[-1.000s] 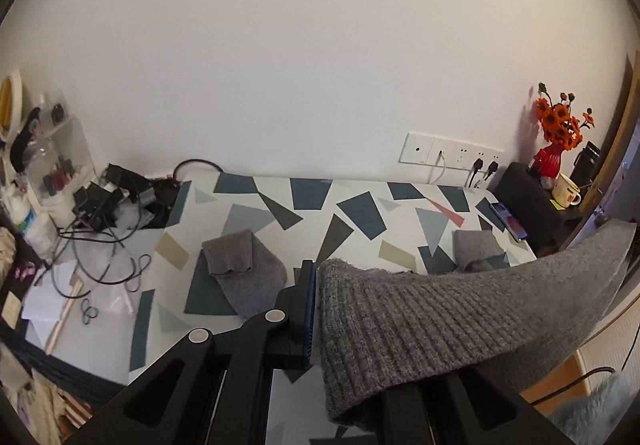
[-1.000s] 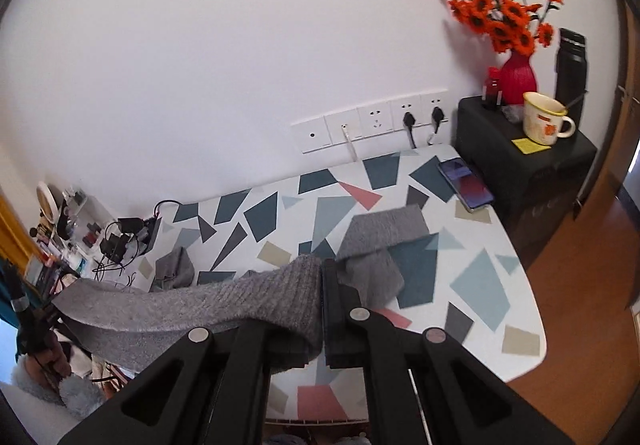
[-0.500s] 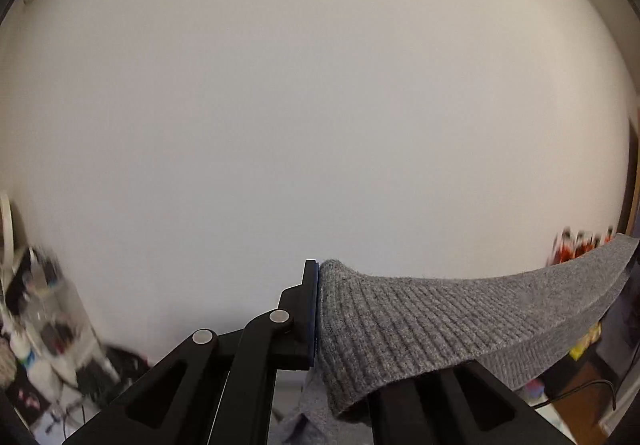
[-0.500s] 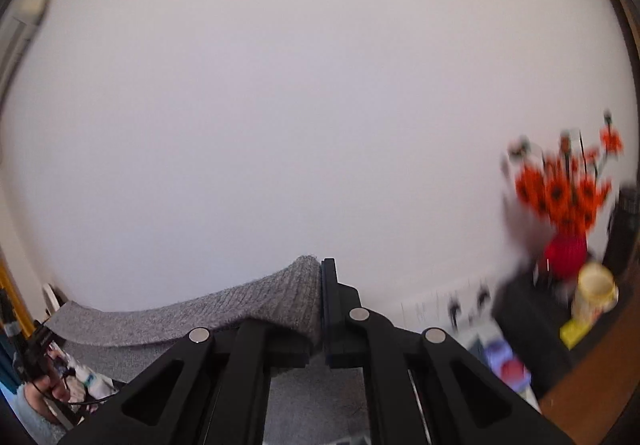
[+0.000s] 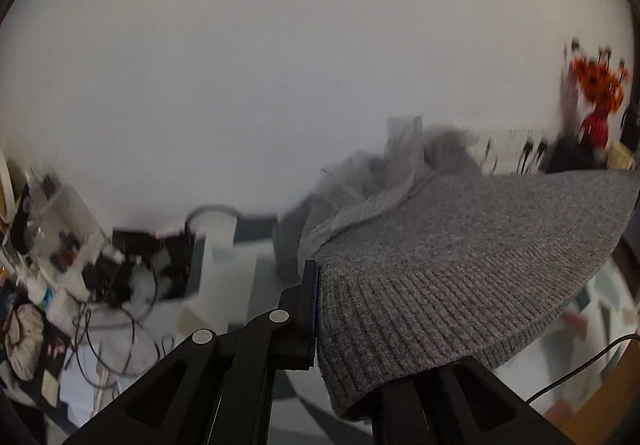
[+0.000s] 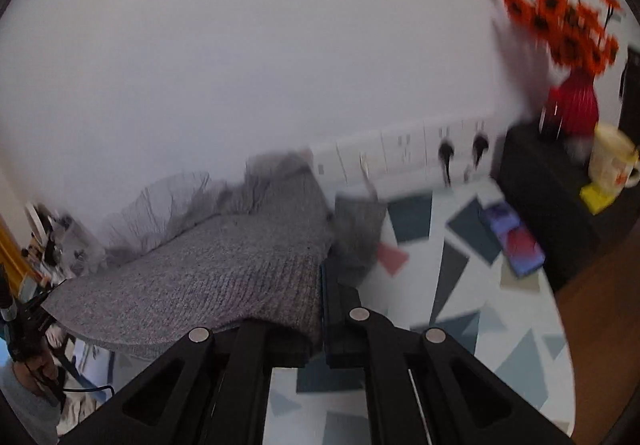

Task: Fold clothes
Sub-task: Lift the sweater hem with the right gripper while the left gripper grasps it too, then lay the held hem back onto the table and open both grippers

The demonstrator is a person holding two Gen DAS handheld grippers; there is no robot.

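Observation:
A grey ribbed knit garment (image 5: 460, 253) hangs stretched between both grippers above the patterned table (image 6: 472, 261). My left gripper (image 5: 318, 277) is shut on one corner of its ribbed hem, and the cloth spreads to the right. My right gripper (image 6: 322, 277) is shut on the other corner, with the grey garment (image 6: 208, 273) spreading left. The far part of the cloth is blurred and billows over the table toward the wall. A sleeve end (image 6: 356, 221) hangs down onto the table just past the right gripper.
A red vase of orange flowers (image 6: 572, 105), a cream mug (image 6: 612, 161) and a phone (image 6: 512, 241) are at the right by the black box (image 6: 548, 197). Wall sockets (image 6: 420, 149) line the back. Cables and clutter (image 5: 120, 273) crowd the table's left end.
Both grippers swung up toward the wall, then came back down and tilted at the table. The garment has flipped out flat and now billows forward over the table.

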